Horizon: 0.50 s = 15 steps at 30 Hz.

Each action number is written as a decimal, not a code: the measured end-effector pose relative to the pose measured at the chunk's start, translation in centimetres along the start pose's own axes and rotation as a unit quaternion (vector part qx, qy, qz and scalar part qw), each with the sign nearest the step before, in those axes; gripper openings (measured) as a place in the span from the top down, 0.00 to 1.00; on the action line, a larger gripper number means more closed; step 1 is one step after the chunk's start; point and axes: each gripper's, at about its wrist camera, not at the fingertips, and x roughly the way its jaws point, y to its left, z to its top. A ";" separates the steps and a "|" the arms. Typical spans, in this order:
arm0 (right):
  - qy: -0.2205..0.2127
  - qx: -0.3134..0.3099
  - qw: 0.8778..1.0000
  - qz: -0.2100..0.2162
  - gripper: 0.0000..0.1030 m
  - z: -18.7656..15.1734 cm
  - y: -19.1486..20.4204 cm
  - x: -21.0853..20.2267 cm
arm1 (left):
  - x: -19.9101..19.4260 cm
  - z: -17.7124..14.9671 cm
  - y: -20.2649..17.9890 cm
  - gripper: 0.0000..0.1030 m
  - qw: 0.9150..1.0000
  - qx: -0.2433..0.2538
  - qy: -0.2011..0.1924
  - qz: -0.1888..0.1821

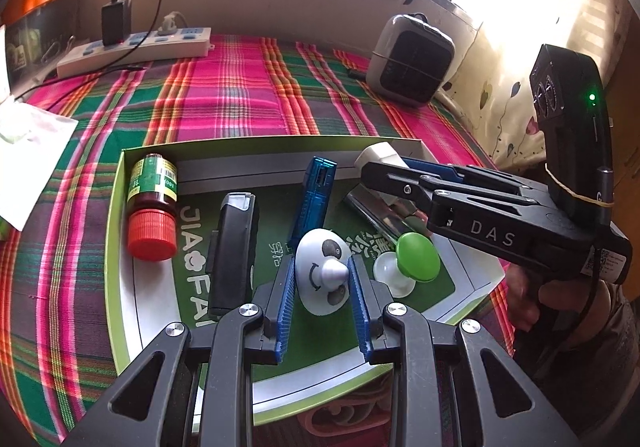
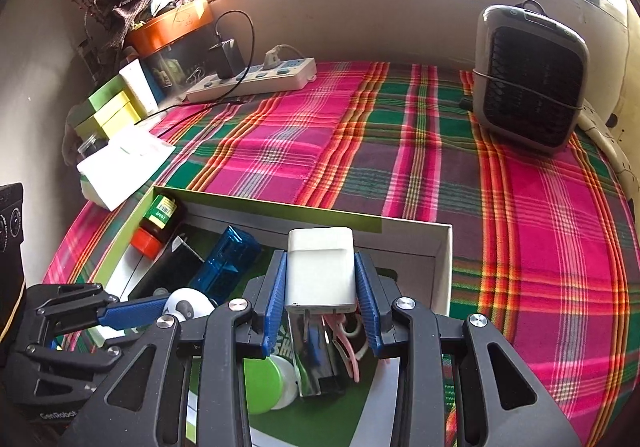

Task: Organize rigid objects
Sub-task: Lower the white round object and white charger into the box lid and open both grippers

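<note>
Left tool [image 1: 322, 279] is clamped on the white panda toy [image 1: 320, 271], held over the green box [image 1: 120, 231] on the plaid table [image 1: 224, 99]. Right tool [image 2: 320, 287] grips the white charger [image 2: 320, 267] above the same box's far right corner. In the box: red-capped bottle [image 1: 152, 207] at left, black device [image 1: 234, 247] and blue case [image 1: 314, 195] mid-box.
</note>
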 end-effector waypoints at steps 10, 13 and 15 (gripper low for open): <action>0.007 -0.013 1.000 -0.006 0.66 0.0 0.4 0.9 | 0.3 0.0 0.2 0.75 1.000 -0.005 0.003 -0.002; 0.007 -0.012 1.000 -0.005 0.66 0.0 0.3 0.9 | 0.4 0.0 0.2 0.75 1.000 -0.004 0.003 -0.002; 0.007 -0.012 1.000 -0.004 0.66 0.0 0.3 0.9 | 0.4 0.0 0.2 0.75 1.000 -0.003 0.003 -0.002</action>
